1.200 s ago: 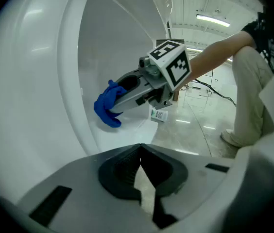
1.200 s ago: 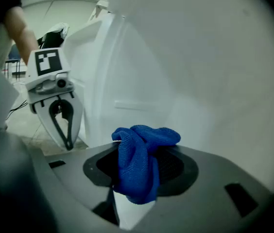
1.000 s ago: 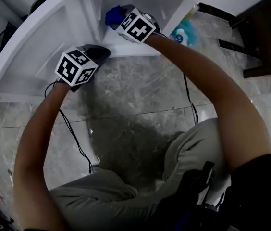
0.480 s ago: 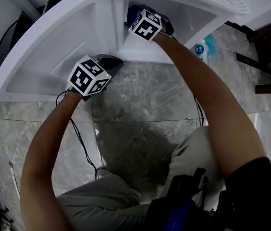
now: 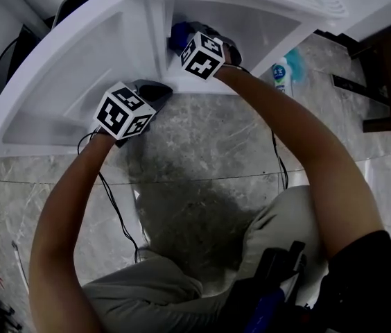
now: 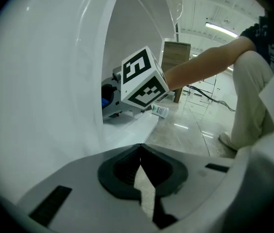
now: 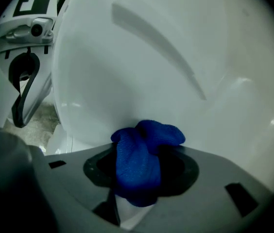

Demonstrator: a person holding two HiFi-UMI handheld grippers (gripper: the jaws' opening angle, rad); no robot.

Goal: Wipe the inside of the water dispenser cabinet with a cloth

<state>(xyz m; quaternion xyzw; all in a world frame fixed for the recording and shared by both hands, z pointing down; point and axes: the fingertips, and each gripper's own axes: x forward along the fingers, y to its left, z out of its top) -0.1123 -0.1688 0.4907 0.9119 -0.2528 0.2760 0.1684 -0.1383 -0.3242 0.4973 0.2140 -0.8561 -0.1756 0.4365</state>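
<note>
Blue cloth [image 7: 139, 161] sits bunched in the right claw [image 7: 136, 188], whose jaws have just tightened on it, against the inner wall of the white cabinet [image 7: 176, 81]. The left claw [image 6: 141, 176], clenched and empty, hovers near the cabinet door [image 6: 40, 81].

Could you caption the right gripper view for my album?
Right tongs grip a bunched blue cloth before the white cabinet wall.

The right gripper [image 7: 136, 188], gripping the blue cloth [image 7: 139, 161], has sunk lower inside the cabinet [image 7: 185, 67]
</note>
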